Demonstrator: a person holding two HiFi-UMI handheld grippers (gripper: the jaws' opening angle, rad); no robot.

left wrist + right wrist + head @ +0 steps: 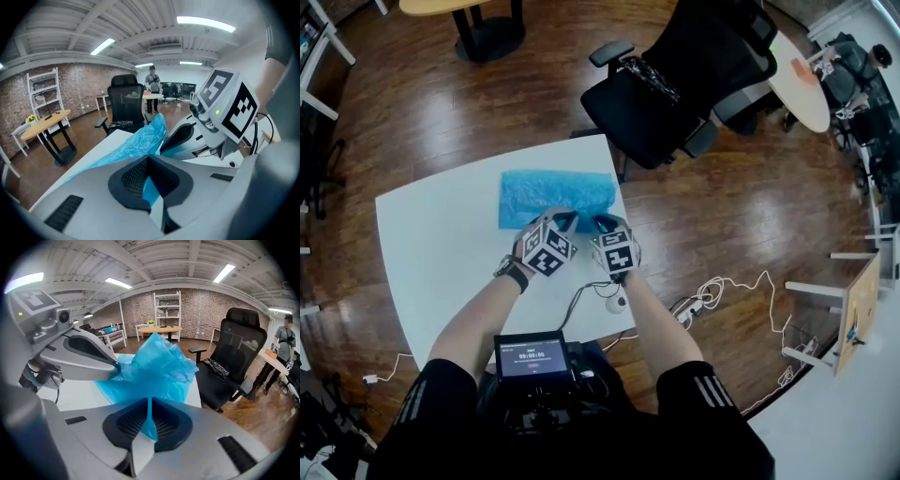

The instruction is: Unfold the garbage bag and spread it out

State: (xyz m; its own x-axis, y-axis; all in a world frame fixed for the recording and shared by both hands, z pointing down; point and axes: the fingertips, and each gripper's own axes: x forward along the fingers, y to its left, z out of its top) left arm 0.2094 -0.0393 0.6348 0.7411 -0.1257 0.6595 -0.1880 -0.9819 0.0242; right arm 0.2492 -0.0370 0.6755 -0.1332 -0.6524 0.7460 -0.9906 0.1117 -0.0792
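Observation:
A blue plastic garbage bag (551, 195) lies folded on the white table (431, 253), its near right edge lifted. My left gripper (565, 222) is shut on the bag's near edge; in the left gripper view the blue film (140, 140) runs from between the closed jaws out over the table. Right beside it, my right gripper (602, 225) is shut on the same edge. The right gripper view has the bag (157, 366) bunched up in front, a thin blue fold pinched between the jaws, and the left gripper (110, 371) gripping the film at the left.
A black office chair (684, 84) stands just beyond the table's far right corner. A round white table (802, 80) is at the upper right, a wooden table (459, 7) at the top. Cables (712, 291) trail over the floor to the right. A screen device (532, 356) sits at my waist.

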